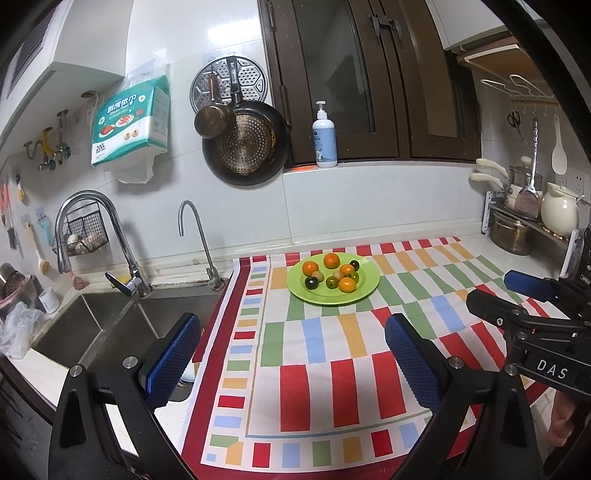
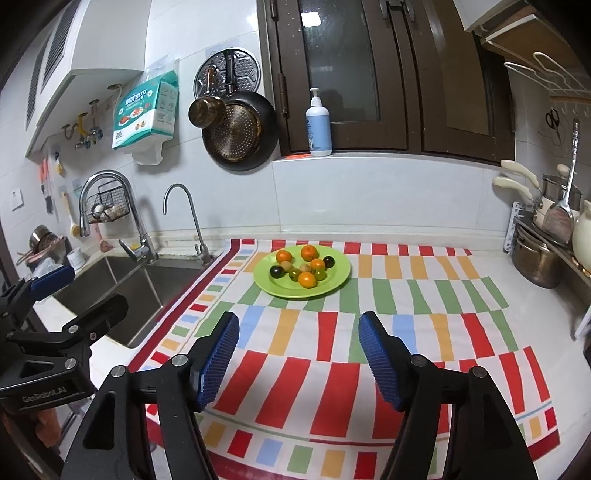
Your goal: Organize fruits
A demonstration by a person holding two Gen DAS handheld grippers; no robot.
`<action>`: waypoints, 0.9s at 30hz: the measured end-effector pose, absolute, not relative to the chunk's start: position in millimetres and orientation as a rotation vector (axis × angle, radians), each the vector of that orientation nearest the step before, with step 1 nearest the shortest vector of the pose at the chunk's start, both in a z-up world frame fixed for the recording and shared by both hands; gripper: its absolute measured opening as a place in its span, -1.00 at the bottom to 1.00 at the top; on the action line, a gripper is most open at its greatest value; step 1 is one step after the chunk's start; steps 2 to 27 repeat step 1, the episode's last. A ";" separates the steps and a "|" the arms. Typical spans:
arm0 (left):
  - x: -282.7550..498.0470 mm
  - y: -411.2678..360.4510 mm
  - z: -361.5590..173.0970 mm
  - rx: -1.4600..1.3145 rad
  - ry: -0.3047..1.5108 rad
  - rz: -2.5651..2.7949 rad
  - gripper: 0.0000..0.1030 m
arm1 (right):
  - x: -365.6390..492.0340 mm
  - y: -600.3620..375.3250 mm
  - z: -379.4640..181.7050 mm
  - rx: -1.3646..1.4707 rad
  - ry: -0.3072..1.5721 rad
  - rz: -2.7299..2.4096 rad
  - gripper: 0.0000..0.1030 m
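1. Left tongs [image 1: 291, 354] and right tongs [image 2: 298, 354]: spread apart, empty, hovering over striped cloth [image 2: 332, 387] on counter.
2. Well beyond: round green plate [image 2: 266, 284] carrying small orange, dark and greenish fruits [image 2: 306, 279].
3. Step undecidable: fits gathered or awaiting sorting.

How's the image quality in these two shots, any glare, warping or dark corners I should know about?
Left wrist view: strong fisheye bending of the window frame, black corners, a bright reflection on the wall tiles; the plate and fruit are sharp. Right wrist view: same warping and dark edges, glare on the window glass; the open right claw looks sharp and oversized.
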State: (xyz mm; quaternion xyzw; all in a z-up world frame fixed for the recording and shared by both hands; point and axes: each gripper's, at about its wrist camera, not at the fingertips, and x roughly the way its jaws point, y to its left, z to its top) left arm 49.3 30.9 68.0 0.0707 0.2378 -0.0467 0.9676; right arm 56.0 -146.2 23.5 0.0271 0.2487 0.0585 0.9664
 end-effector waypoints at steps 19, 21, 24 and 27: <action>49.2 31.0 68.1 0.143 0.481 -0.095 0.97 | 56.1 -146.4 23.6 0.055 0.504 0.119 0.33; 49.2 31.0 68.1 0.143 0.481 -0.095 0.97 | 56.1 -146.4 23.6 0.055 0.504 0.119 0.33; 49.2 31.0 68.1 0.143 0.481 -0.095 0.97 | 56.1 -146.4 23.6 0.055 0.504 0.119 0.33; 49.2 31.0 68.1 0.143 0.481 -0.095 0.97 | 56.1 -146.4 23.6 0.055 0.504 0.119 0.33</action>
